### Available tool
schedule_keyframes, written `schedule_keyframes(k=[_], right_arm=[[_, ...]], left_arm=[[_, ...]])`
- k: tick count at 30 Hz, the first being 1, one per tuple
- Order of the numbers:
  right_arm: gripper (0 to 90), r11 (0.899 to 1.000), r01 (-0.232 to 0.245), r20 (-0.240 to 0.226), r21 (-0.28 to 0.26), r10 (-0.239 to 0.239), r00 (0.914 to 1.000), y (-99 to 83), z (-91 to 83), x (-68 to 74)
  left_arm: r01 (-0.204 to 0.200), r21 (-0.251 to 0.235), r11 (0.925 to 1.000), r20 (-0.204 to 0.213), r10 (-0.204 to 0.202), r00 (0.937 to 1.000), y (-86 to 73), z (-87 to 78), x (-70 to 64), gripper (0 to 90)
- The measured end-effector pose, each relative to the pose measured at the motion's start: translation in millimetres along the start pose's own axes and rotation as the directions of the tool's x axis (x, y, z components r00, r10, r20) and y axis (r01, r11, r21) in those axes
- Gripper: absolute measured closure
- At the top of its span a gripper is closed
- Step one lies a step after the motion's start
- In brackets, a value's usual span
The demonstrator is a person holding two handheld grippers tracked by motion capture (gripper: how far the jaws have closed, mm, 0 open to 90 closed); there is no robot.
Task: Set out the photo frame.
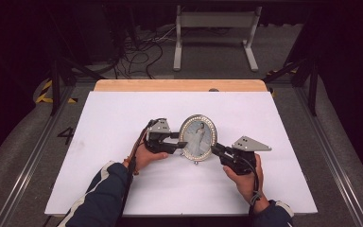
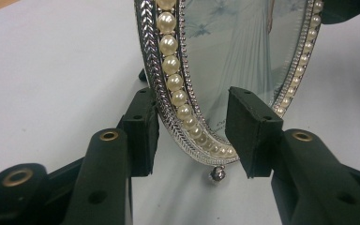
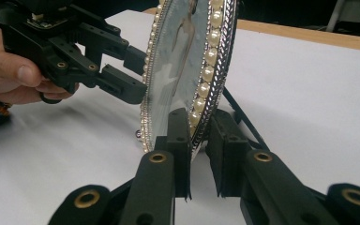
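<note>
An oval picture frame (image 1: pixel 198 137) stands upright near the middle of the white board (image 1: pixel 123 123), at the centre of the high view. Its long axis runs up and down, and its glazed front, ringed with pearls and showing a figure in a pale dress, faces the bottom of that view, toward the person.

The left gripper (image 1: pixel 180 144) comes in from the left of centre and meets the frame's lower left rim. In the left gripper view the frame (image 2: pixel 206 70) rises from lower centre to the top, tilted a little to the left. The left gripper (image 2: pixel 192 131) has its jaws well apart: the left pad sits against or just behind the silver back edge, while the right pad (image 2: pixel 251 129) stands in front of the glass with a clear gap, so nothing is clamped.

The right gripper (image 1: pixel 216 149) reaches the lower right rim from the lower right of the high view. In the right gripper view the frame (image 3: pixel 187 70) is seen nearly edge-on, climbing from centre to top. The right gripper (image 3: pixel 199 140) has its jaws narrowed around the rim, one pad on the glass side and one behind, pressing the pearl border between them. At upper left a hand (image 3: pixel 9 75) holds the other gripper against the far rim.
</note>
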State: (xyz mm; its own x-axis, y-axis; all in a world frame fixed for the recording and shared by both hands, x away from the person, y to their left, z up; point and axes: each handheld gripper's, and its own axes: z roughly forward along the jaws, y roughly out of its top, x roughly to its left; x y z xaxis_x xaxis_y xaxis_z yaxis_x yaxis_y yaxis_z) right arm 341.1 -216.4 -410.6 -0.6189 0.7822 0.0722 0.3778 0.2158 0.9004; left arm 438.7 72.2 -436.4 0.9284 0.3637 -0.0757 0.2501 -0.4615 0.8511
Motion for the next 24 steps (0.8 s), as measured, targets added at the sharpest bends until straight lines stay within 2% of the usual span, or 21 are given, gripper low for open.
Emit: schedule_keyframes(k=[4, 7, 11, 14, 18, 24], right_arm=[[79.2, 1.000, -0.003, 0.001, -0.004, 0.003, 1.0000, -0.2, 0.7, -0.3], [78.2, 1.000, 0.004, 0.009, -0.005, -0.004, 1.0000, -0.4, 0.3, 1.0], [79.3, 1.000, 0.003, 0.019, -0.018, -0.003, 0.9998, 0.0, -1.5, 1.2], [81.3, 1.000, 0.011, 0.019, -0.014, -0.010, 0.9998, -1.1, -2.1, 1.6], [84.1, 1.000, 0.021, 0.025, -0.014, -0.020, 0.9995, -1.9, -1.4, 3.8], [84.5, 1.000, 0.009, 0.019, -0.021, -0.008, 0.9998, -2.4, -0.1, 1.6]], left_arm=[[0.004, -0.028, 0.9996, -0.009, -0.004, 1.0000, 0.6, -1.3, 1.8, 59.9], [0.018, -0.060, 0.9980, -0.025, -0.020, 0.9995, 1.8, -1.5, 2.8, 57.5], [0.032, -0.074, 0.9967, -0.044, -0.035, 0.9984, 2.0, -3.2, 3.7, 56.5], [0.047, -0.102, 0.9936, -0.031, -0.051, 0.9982, 2.7, -4.5, 4.8, 61.4], [0.047, -0.103, 0.9936, -0.032, -0.051, 0.9982, 3.2, -3.6, 4.5, 64.9], [0.067, -0.094, 0.9933, -0.026, -0.070, 0.9972, 1.9, -7.2, 3.3, 66.2]])
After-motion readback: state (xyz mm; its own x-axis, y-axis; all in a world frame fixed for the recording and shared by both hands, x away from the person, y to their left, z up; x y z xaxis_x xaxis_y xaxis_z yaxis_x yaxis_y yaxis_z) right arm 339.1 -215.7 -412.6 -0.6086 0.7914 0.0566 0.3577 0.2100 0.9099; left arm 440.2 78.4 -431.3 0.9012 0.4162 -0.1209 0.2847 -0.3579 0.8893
